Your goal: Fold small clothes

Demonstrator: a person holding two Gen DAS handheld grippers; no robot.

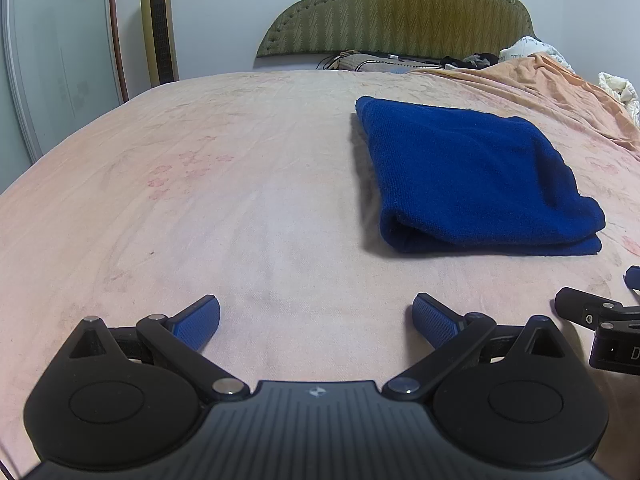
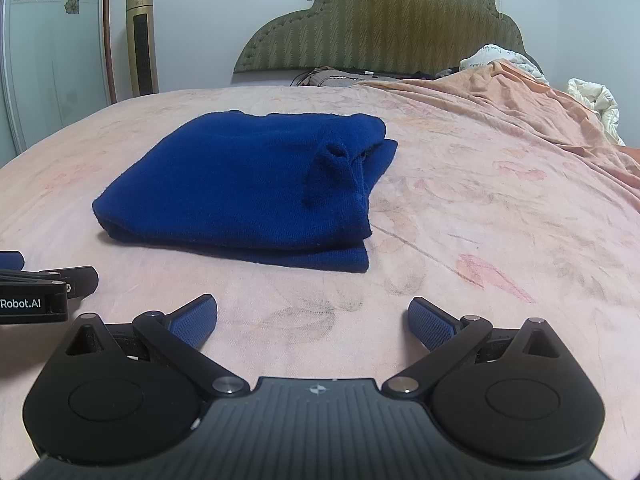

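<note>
A dark blue knitted garment (image 1: 472, 176) lies folded into a thick rectangle on the pink bedsheet (image 1: 200, 184). It also shows in the right wrist view (image 2: 248, 184), with a small fold sticking up on its right side. My left gripper (image 1: 316, 320) is open and empty, low over the sheet, short of the garment and to its left. My right gripper (image 2: 312, 320) is open and empty, just in front of the garment's near edge. Each gripper shows at the edge of the other's view: the right one (image 1: 600, 320), the left one (image 2: 40, 288).
A green padded headboard (image 1: 400, 12) stands at the far end with cables and clutter below it. A bunched orange sheet (image 2: 520, 92) and white bedding (image 2: 596, 104) lie at the far right. A gold tower fan (image 1: 158, 24) and a wardrobe door (image 1: 48, 60) stand left.
</note>
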